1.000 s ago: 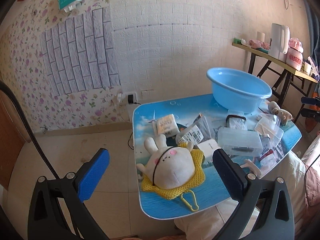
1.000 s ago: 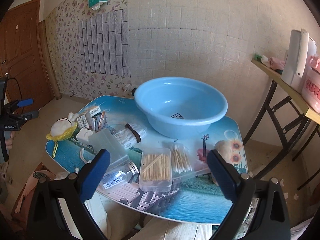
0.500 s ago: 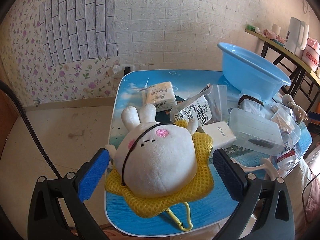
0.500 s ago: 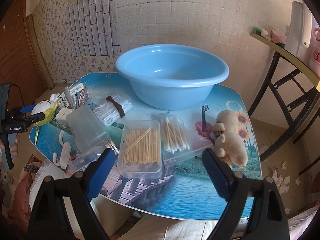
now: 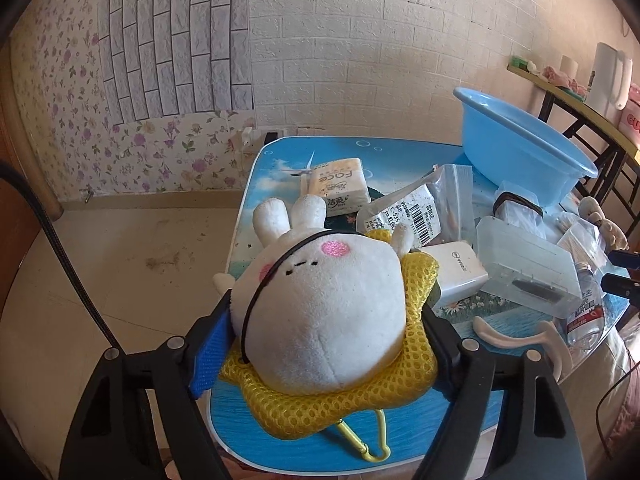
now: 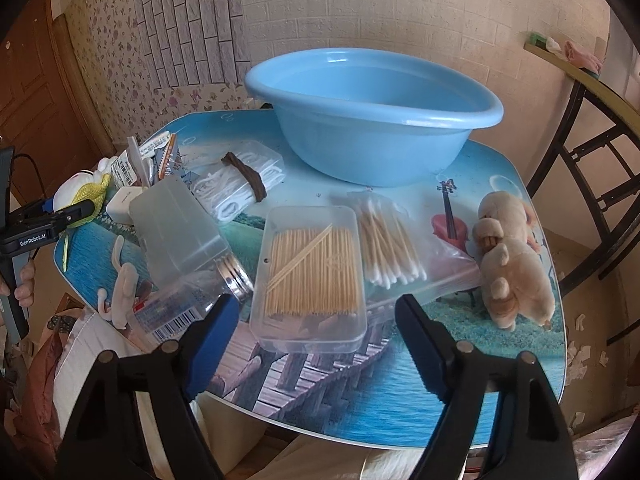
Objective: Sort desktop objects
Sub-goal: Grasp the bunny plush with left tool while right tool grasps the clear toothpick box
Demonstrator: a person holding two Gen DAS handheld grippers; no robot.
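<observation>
The plush rabbit point(image 5: 324, 312) lies on a yellow mesh pad point(image 5: 352, 396) at the near left corner of the table point(image 5: 280, 160), directly between the fingers of the left gripper point(image 5: 326, 344). Its long axis runs away from the gripper, ears outermost. The jaws are closing on its flanks; firm contact cannot be confirmed. The right gripper point(image 6: 316, 332) stands just short of the clear toothpick box point(image 6: 312, 272), jaws closing, nothing held. The blue basin point(image 6: 372, 116) sits beyond, empty.
</observation>
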